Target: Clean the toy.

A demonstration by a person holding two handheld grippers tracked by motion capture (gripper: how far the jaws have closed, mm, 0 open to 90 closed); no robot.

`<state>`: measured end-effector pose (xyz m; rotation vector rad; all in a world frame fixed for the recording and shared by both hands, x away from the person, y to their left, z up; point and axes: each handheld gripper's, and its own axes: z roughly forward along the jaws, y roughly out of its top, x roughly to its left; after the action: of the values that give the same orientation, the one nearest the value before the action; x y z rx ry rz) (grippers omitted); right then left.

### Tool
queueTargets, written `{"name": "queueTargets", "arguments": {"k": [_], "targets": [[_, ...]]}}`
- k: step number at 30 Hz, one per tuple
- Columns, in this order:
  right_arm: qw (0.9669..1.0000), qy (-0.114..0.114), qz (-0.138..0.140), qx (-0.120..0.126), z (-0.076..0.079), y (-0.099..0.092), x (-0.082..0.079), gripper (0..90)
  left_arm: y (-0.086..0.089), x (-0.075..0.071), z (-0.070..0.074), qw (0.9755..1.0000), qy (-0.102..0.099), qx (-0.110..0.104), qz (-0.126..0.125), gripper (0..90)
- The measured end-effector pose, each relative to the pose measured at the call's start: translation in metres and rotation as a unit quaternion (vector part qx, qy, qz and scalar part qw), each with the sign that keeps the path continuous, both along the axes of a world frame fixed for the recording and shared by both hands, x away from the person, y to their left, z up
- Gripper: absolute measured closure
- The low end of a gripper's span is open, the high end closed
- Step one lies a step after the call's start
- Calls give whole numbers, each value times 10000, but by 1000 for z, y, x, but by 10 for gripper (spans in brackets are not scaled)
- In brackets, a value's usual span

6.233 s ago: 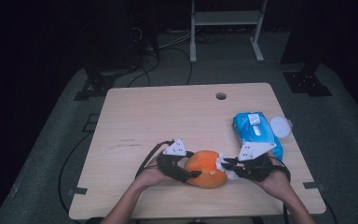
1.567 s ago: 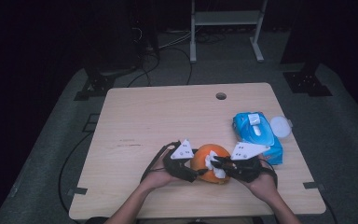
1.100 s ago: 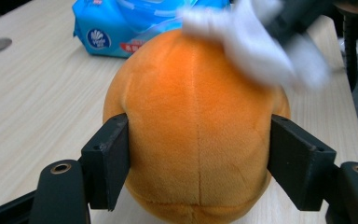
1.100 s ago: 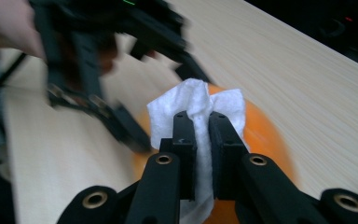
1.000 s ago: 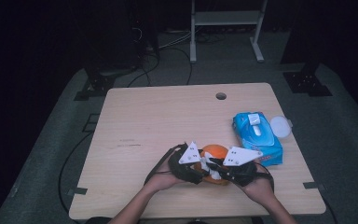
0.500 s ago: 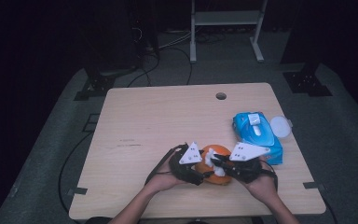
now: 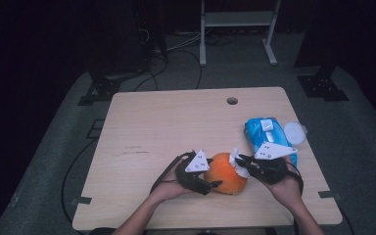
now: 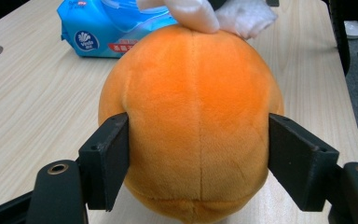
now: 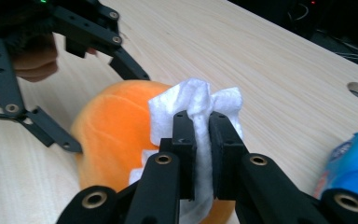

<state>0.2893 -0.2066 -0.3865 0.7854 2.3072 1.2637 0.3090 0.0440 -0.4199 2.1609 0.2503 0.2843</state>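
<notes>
orange plush ball (image 7: 226, 173) is rested on the table (image 7: 176, 127), just beside the blue wipes pack (image 7: 268, 138) | ball is clamped at its sides by the left gripper (image 8: 200, 163) | white wipe (image 9: 196, 105) is pinched between the closed jaws of the right gripper (image 9: 202, 135), touching the ball's top

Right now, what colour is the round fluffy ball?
Orange. The plush ball shows best in the left gripper view.

Orange ball (image 8: 193, 116) is matt, short-pile plush cloth with stitched seams; white wipe (image 9: 196, 100) looks like soft crinkled paper or nonwoven; table (image 7: 176, 122) is pale smooth wood grain; blue wipes pack (image 7: 267, 134) is glossy plastic film; fingers (image 8: 105, 161) appear matt black plastic.
</notes>
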Motion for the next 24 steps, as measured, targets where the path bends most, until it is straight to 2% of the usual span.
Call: {"name": "queueTargets", "arguments": {"k": [3, 4, 5, 6, 8, 11, 12, 13, 14, 15, 16, 18, 19, 20, 21, 22, 23, 24], "targets": [[9999, -50, 145, -32, 0, 9, -3, 814, -2, -1, 1, 10000, -52, 76, -5, 258], [9994, -23, 347, 55, 1, 20, -7, 814, -2, -2, 1, 9998, -103, 152, -27, 257], [9994, -23, 347, 55, 1, 20, -7, 814, -2, -2, 1, 9998, -103, 152, -27, 257], [9984, -17, 563, 72, 0, 32, -11, 813, -1, -2, 0, 9998, -97, 156, -32, 257], [9977, -50, 672, -25, -1, 40, -14, 813, 0, -1, -1, 9998, -71, 180, -47, 257], [9977, -30, 669, -44, -1, 38, -13, 813, 2, 0, -2, 9999, -34, 121, -51, 260], [9984, 1, 560, 6, -1, 30, -9, 813, 4, 2, -4, 9999, -4, 143, -57, 260], [9984, 1, 560, 6, -1, 30, -9, 813, 4, 2, -4, 9999, -4, 143, -57, 261], [9993, -3, 364, -51, -2, 20, -4, 812, 7, 4, -7, 9998, 43, 188, -58, 260], [9993, -3, 364, -51, -2, 20, -4, 812, 7, 4, -7, 9998, 43, 188, -58, 260], [9998, 39, 186, -70, -5, 10, 0, 812, 10, 6, -9, 9998, 108, 144, -50, 259], [9999, 67, 130, -71, -7, 7, 1, 812, 10, 6, -9, 9998, 164, 111, -61, 223], [9999, 102, 134, -34, -10, 7, 2, 813, 9, 8, -6, 9995, 294, 42, -59, 184], [9998, 90, 147, -67, -11, 9, 1, 813, 9, 8, -6, 9995, 294, 42, -59, 151], [9998, 90, 147, -67, -11, 9, 1, 813, 9, 9, -5, 9993, 364, -95, -63, 151], [9995, 118, 285, -21, -11, 16, -1, 812, 8, 9, -3, 9990, 386, -242, -26, 125], [9995, 118, 285, -21, -11, 16, -1, 812, 8, 9, -3, 9990, 386, -242, -26, 128], [9990, 58, 435, -69, -11, 23, -5, 811, 8, 9, -5, 9995, 305, -59, -29, 151]]}}
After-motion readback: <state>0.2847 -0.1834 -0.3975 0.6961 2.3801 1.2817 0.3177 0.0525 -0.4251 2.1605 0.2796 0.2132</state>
